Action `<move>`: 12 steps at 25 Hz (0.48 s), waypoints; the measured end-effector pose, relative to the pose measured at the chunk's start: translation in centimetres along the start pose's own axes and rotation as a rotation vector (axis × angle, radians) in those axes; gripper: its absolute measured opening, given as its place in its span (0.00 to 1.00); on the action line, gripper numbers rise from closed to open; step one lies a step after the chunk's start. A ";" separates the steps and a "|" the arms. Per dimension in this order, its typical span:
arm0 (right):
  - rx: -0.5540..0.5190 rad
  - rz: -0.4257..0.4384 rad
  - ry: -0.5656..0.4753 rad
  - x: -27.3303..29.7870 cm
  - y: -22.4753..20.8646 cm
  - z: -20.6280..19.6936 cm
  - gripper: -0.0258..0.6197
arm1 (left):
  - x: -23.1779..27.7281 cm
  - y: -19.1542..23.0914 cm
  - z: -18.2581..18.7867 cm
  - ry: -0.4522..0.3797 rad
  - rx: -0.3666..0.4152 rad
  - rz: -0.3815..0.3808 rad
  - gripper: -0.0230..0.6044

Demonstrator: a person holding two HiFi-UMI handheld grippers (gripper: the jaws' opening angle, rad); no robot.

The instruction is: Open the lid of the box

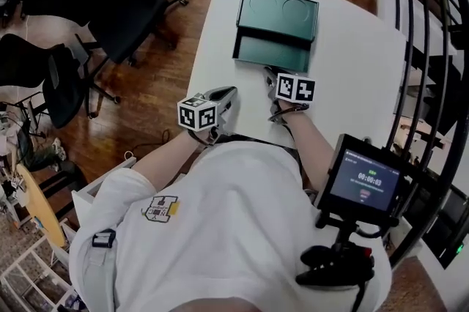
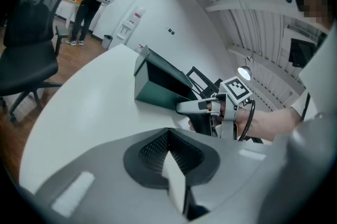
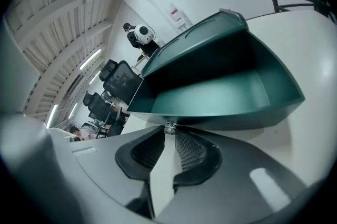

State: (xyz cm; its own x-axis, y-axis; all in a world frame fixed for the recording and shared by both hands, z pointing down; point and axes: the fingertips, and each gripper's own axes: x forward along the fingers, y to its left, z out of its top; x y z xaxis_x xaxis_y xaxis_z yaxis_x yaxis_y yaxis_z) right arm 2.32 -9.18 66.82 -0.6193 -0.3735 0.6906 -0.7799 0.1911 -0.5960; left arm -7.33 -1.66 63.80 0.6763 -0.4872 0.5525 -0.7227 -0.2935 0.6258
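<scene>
The green box [image 1: 272, 54] sat on the white table [image 1: 352, 61], lid [image 1: 278, 10] open toward twelve o'clock, the right gripper [image 1: 271, 73] pinching its front latch [image 3: 168, 127], the left gripper [image 1: 229, 93] at its eight o'clock, jaws together.

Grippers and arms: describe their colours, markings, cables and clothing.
The left gripper and right gripper are grey, with black textured fingers and white cubes bearing black square markers. A black cable loops at the right one. White short-sleeved shirt.

Box [image 1: 270, 53] on table [image 1: 352, 61]; lid [image 1: 278, 12] behind it; chairs [image 1: 110, 6] at left.
</scene>
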 end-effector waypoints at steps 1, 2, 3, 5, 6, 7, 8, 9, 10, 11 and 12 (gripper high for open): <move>-0.001 -0.003 0.004 -0.2 0.1 -0.8 0.13 | -0.4 -0.1 -0.4 0.001 0.000 -0.001 0.03; -0.004 -0.007 0.006 -0.3 0.2 -1.5 0.13 | -0.8 -0.2 -0.7 0.001 0.001 -0.001 0.03; -0.005 -0.010 0.002 -0.4 0.2 -1.8 0.13 | -1.0 -0.2 -0.9 0.002 0.003 -0.002 0.03; -0.005 -0.014 -0.016 -0.5 0.3 -1.8 0.13 | -1.5 -0.2 -1.1 0.005 0.010 -0.004 0.03; -0.007 -0.014 -0.021 -0.5 0.4 -1.7 0.13 | -1.6 -0.1 -1.2 0.005 0.013 -0.004 0.03; -0.009 -0.015 -0.021 -0.4 0.4 -1.5 0.13 | -1.7 -0.1 -1.2 0.005 0.015 -0.005 0.03; -0.011 -0.013 -0.020 -0.3 0.4 -1.4 0.13 | -1.7 -0.1 -1.1 0.004 0.015 -0.006 0.03; -0.008 -0.007 -0.020 -0.2 0.3 -1.3 0.14 | -1.7 -0.2 -1.1 0.003 0.014 -0.006 0.03; -0.001 0.002 -0.023 -0.2 0.3 -1.2 0.14 | -1.6 -0.2 -1.0 0.001 0.012 -0.007 0.03; 0.009 0.015 -0.028 -0.2 0.2 -1.1 0.17 | -1.5 -0.2 -1.0 -0.001 0.011 -0.008 0.03; 0.018 0.029 -0.037 -0.4 0.4 -1.1 0.21 | -1.5 -0.2 -1.0 -0.002 0.010 -0.009 0.03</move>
State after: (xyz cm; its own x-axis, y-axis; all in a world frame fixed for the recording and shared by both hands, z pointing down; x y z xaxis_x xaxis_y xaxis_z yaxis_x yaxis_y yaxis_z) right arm 2.22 -7.93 66.76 -0.6376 -0.4015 0.6574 -0.7596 0.1859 -0.6232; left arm -8.08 -0.02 63.40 0.6827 -0.4862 0.5455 -0.7178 -0.3061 0.6254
